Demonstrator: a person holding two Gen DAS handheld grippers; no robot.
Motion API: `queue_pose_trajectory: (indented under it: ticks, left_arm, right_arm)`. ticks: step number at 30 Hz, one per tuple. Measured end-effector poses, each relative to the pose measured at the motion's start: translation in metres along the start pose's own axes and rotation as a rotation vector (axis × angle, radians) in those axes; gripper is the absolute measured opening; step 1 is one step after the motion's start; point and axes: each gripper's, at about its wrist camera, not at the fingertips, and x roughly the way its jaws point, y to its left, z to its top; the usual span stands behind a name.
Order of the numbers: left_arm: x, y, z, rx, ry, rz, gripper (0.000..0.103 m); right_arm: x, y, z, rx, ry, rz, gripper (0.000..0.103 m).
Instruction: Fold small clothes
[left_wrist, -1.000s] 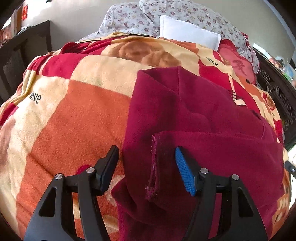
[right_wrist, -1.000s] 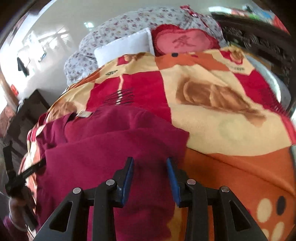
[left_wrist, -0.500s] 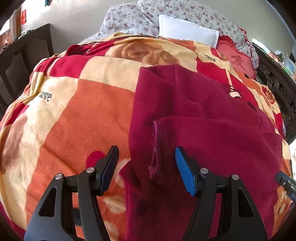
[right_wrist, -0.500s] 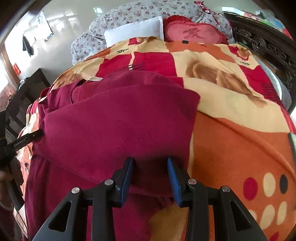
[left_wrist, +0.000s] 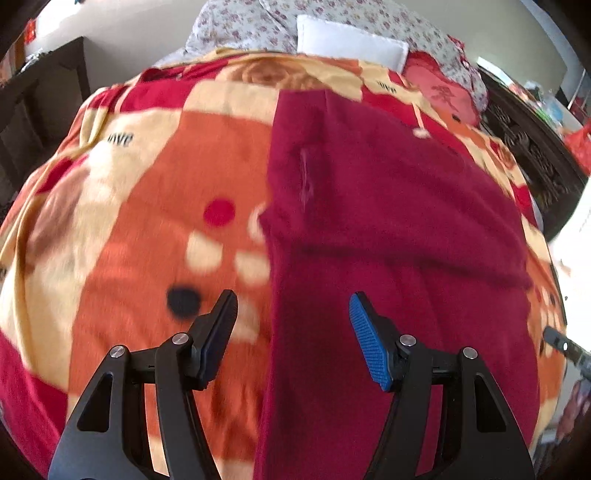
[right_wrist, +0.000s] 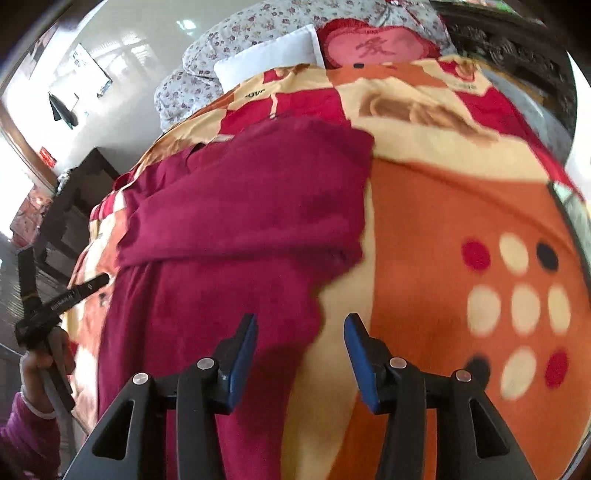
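A dark red garment (left_wrist: 388, 229) lies on the bed's patterned blanket (left_wrist: 147, 192), its far part folded back over the near part. My left gripper (left_wrist: 291, 314) hovers open over the garment's left edge, its pads pressing nothing. In the right wrist view the garment (right_wrist: 240, 206) shows its fold line across the middle. My right gripper (right_wrist: 300, 332) is above the garment's lower right edge; its jaws are opening and grip no cloth. The left gripper (right_wrist: 55, 302) also shows at the left edge of that view, held by a hand in a purple sleeve.
A white pillow (left_wrist: 351, 40), a floral quilt (right_wrist: 229, 44) and a red heart cushion (right_wrist: 373, 44) lie at the bed's head. Dark wooden furniture (left_wrist: 44, 96) stands left of the bed and a carved dark frame (left_wrist: 528, 147) runs along its right.
Both grippers have drawn back toward the near end of the garment, so the fold now sits farther away. The right jaws have widened and no longer close around the folded edge.
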Motion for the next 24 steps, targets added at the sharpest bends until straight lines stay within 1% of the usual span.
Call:
queue_pose_trajectory:
  ticks: [1, 4, 6, 7, 8, 9, 11, 13, 14, 15, 16, 19, 20, 22, 23, 24]
  left_arm:
    - [-0.003, 0.003, -0.01, 0.0, 0.018, -0.006, 0.063]
    - [-0.008, 0.009, -0.031, -0.009, 0.06, -0.011, 0.063]
    - [-0.014, 0.011, -0.041, -0.016, 0.058, -0.008, 0.063]
    - [-0.017, 0.012, -0.046, -0.023, 0.055, -0.008, 0.063]
    - [-0.022, 0.013, -0.051, -0.031, 0.055, -0.013, 0.063]
    - [-0.027, 0.014, -0.057, -0.035, 0.058, -0.02, 0.063]
    - [-0.036, 0.016, -0.068, -0.029, 0.055, -0.029, 0.063]
    - [-0.044, 0.017, -0.077, -0.019, 0.055, -0.039, 0.063]
    - [-0.047, 0.018, -0.082, -0.019, 0.061, -0.05, 0.063]
    - [-0.05, 0.019, -0.086, -0.021, 0.067, -0.064, 0.063]
    - [-0.052, 0.021, -0.089, -0.025, 0.073, -0.076, 0.063]
    - [-0.059, 0.024, -0.099, -0.045, 0.097, -0.121, 0.063]
    - [-0.062, 0.026, -0.103, -0.047, 0.103, -0.138, 0.063]
    - [-0.069, 0.027, -0.11, -0.046, 0.112, -0.167, 0.063]
    - [-0.072, 0.028, -0.115, -0.043, 0.121, -0.183, 0.063]
    - [-0.074, 0.028, -0.118, -0.038, 0.128, -0.192, 0.063]
  right_arm:
    - [0.001, -0.002, -0.007, 0.016, 0.007, 0.02, 0.047]
    - [0.011, -0.001, -0.016, 0.039, 0.026, 0.03, 0.048]
    - [0.019, -0.001, -0.021, 0.068, 0.018, 0.07, 0.048]
    - [0.021, -0.002, -0.023, 0.071, 0.014, 0.078, 0.044]
    - [0.023, 0.0, -0.026, 0.051, 0.012, 0.059, 0.022]
    - [0.023, 0.005, -0.029, 0.007, 0.01, 0.008, 0.011]
    - [0.019, 0.009, -0.035, -0.041, -0.005, -0.049, 0.011]
    - [0.016, 0.007, -0.04, -0.043, 0.0, -0.087, 0.01]
    - [0.014, 0.005, -0.041, -0.043, -0.002, -0.113, 0.001]
    - [0.012, 0.003, -0.042, -0.045, -0.007, -0.161, 0.0]
    - [0.007, -0.001, -0.044, -0.037, -0.017, -0.172, 0.0]
    - [-0.019, -0.005, -0.054, 0.017, -0.055, -0.015, 0.0]
    - [-0.03, -0.002, -0.06, 0.006, -0.072, 0.002, 0.002]
    - [-0.043, 0.006, -0.073, -0.033, -0.086, 0.008, 0.014]
    - [-0.048, 0.008, -0.081, -0.041, -0.078, 0.022, 0.042]
    - [-0.052, 0.008, -0.09, -0.027, -0.065, 0.048, 0.062]
